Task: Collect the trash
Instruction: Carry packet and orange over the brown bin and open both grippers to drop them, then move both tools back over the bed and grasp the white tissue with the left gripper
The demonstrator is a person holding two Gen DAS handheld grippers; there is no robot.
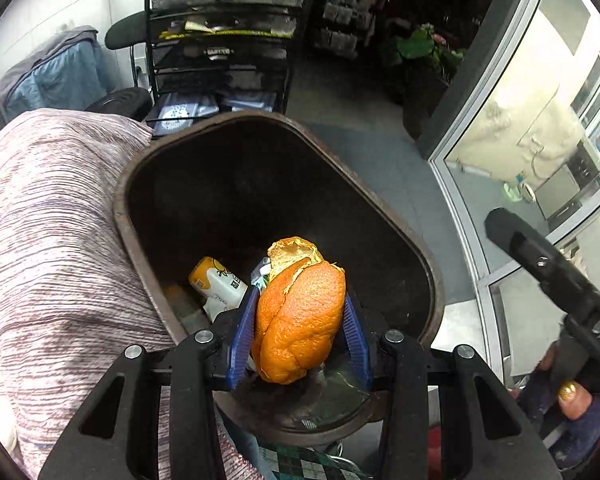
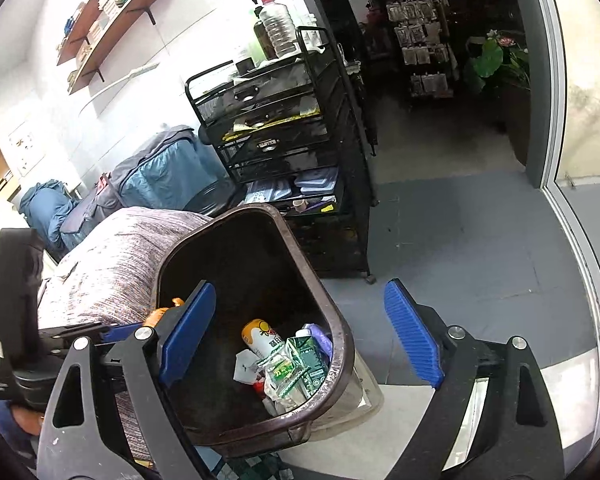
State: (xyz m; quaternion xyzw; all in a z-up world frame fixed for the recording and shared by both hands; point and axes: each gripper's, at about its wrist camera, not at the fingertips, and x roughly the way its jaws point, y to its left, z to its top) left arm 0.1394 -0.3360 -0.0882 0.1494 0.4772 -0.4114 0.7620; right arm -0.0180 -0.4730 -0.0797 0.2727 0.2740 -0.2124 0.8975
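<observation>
- Left gripper fingers clenched on orange peel, pads pressed on both sides.
- Peel was held over the open brown trash bin, above its near rim.
- Right gripper fingers spread wide, nothing between the pads; the bin showed behind them.
- Bin bottom held a white-orange bottle, green cartons, paper scraps.
- Bin stood beside striped fabric; black mesh cart behind.

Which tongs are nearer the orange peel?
Left. The left tongs grip the orange peel above the bin; the right tongs stand open and empty beside it.
</observation>
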